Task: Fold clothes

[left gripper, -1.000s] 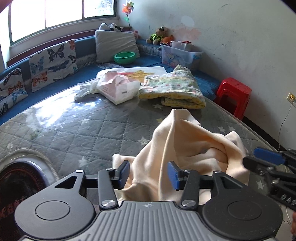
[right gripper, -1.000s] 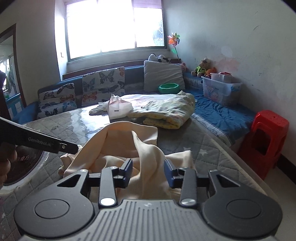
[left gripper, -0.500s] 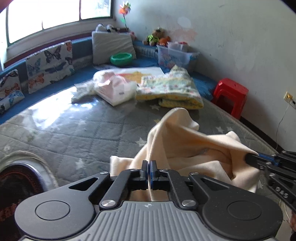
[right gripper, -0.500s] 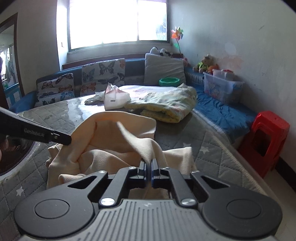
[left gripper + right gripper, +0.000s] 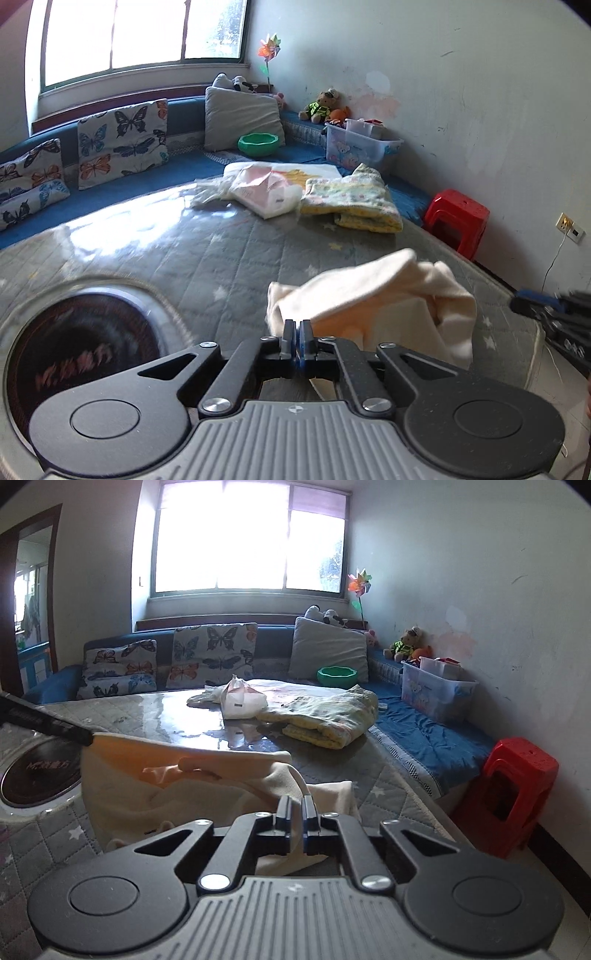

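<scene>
A cream garment (image 5: 384, 295) is held up above the grey quilted mattress (image 5: 229, 258). My left gripper (image 5: 296, 326) is shut on one edge of it. My right gripper (image 5: 296, 805) is shut on another edge, with a strip of cloth pinched between its fingers. In the right wrist view the cream garment (image 5: 177, 782) stretches taut to the left, up to the tip of my left gripper (image 5: 86, 737). My right gripper's tip (image 5: 524, 301) shows at the right edge of the left wrist view. The garment's lower part hangs in folds.
A folded yellow-green blanket (image 5: 351, 199) and a pink-white plastic bag (image 5: 266, 190) lie further back on the mattress. A red stool (image 5: 458, 218) stands at the right. A round dark emblem (image 5: 77, 354) marks the mattress at the left. Cushions, a green bowl (image 5: 258, 143) and a storage bin (image 5: 358, 147) line the back bench.
Both grippers closed on the cream garment, then lifted it and drew apart, stretching its top edge between them.
</scene>
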